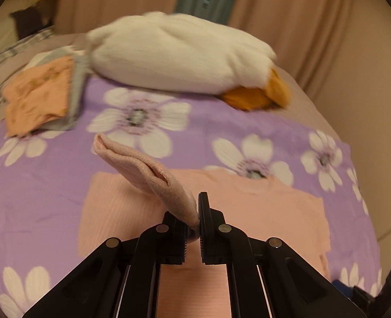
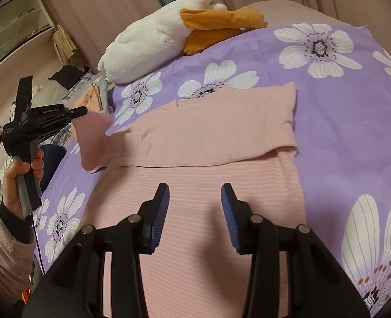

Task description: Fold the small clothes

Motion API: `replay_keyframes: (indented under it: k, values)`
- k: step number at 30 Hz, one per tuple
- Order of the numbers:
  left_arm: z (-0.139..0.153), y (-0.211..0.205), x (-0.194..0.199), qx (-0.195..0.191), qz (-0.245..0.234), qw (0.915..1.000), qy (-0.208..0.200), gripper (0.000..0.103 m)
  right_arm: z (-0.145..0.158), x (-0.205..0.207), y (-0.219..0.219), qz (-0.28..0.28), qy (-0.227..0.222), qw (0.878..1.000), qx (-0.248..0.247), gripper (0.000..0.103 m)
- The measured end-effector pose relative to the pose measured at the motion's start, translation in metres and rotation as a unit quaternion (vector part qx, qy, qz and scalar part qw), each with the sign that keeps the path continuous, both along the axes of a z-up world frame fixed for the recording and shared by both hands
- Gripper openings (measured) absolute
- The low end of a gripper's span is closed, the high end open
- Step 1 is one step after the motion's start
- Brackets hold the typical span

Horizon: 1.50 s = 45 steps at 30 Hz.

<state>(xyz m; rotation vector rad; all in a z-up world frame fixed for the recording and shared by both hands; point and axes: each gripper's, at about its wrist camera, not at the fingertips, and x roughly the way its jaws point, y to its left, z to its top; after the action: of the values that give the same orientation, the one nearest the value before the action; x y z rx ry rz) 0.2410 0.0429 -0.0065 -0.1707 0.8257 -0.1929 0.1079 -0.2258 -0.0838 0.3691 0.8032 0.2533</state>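
A pink ribbed top (image 2: pixel 208 137) lies flat on the purple flowered sheet (image 2: pixel 354 122), its right sleeve folded across the chest. My left gripper (image 1: pixel 194 225) is shut on the pink left sleeve (image 1: pixel 142 169) and holds it lifted above the garment (image 1: pixel 261 212). In the right wrist view the left gripper (image 2: pixel 84 111) shows at the left, hand-held, with the sleeve (image 2: pixel 93 137) hanging from it. My right gripper (image 2: pixel 195 212) is open and empty, low over the lower part of the top.
A white plush goose with orange feet (image 1: pixel 179 61) lies at the back of the bed, also in the right wrist view (image 2: pixel 153 42). A stack of folded clothes (image 1: pixel 39 95) sits at the back left. Curtains (image 1: pixel 288 5) hang behind. Shelves (image 2: pixel 12 31) stand at the far left.
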Motion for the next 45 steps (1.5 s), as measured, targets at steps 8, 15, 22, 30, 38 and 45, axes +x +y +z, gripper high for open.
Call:
replay_keyframes:
  k: [8,15,22,30,38,45]
  values:
    - [-0.039,-0.078,-0.002,0.041,-0.067,0.9960,0.042,0.005,-0.013,-0.005,-0.016,-0.020,0.013,1.000,0.016,0.042]
    - [-0.071,-0.105,-0.002,0.067,-0.088,0.9909,0.077,0.005,-0.021,-0.009,-0.031,-0.037,0.023,0.999,0.028,0.042]
    - [-0.081,-0.119,-0.009,0.065,-0.121,0.9852,0.102,0.008,-0.022,-0.012,-0.037,-0.048,0.026,0.998,0.042,0.046]
    - [-0.065,-0.075,-0.028,0.036,-0.103,0.9899,0.090,0.033,-0.017,0.021,-0.027,-0.021,0.032,0.993,0.114,0.057]
    - [-0.065,-0.023,-0.047,0.032,-0.074,0.9930,0.086,0.034,-0.040,0.104,0.010,-0.020,0.097,0.982,0.159,0.059]
    - [-0.069,0.007,-0.049,0.037,-0.047,0.9942,0.089,0.033,-0.052,0.137,0.041,-0.011,0.123,0.988,0.089,0.007]
